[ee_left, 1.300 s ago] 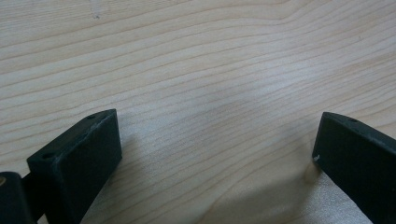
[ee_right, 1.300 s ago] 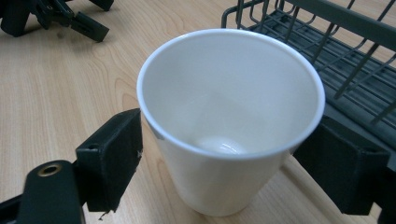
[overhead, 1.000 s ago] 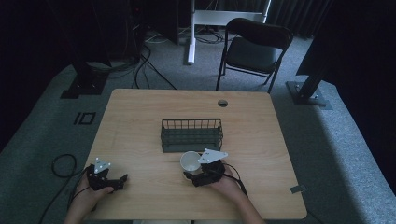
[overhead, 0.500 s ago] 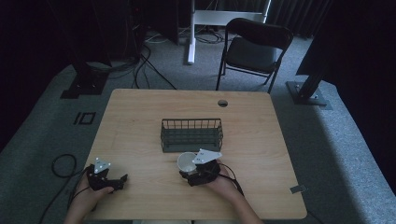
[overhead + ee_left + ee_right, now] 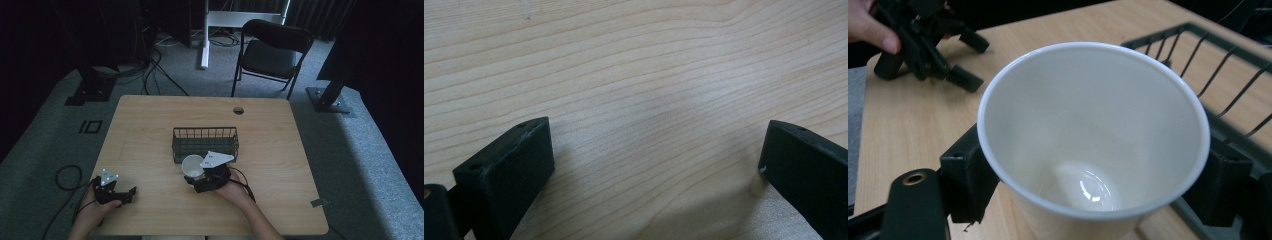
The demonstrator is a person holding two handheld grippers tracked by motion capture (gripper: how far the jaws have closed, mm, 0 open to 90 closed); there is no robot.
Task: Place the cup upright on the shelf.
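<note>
The right gripper (image 5: 200, 177) clamps a white paper cup (image 5: 192, 166) beside the wire basket (image 5: 205, 143). The left gripper (image 5: 131, 192) rests wide open, holding nothing, on the light wooden table (image 5: 150, 125). Grey carpet (image 5: 360, 150) surrounds it.

Cup (image 5: 1093, 145) in my right gripper (image 5: 200, 176): smooth white, looks like glossy plastic or coated paper, highlight on its base. Fingers (image 5: 509, 170) on my left gripper (image 5: 127, 192): matt black plastic, scuffed edges. Counter (image 5: 150, 130): light wood grain, satin finish. Basket (image 5: 205, 142) at far side: dark coated metal wire, matt.
</note>
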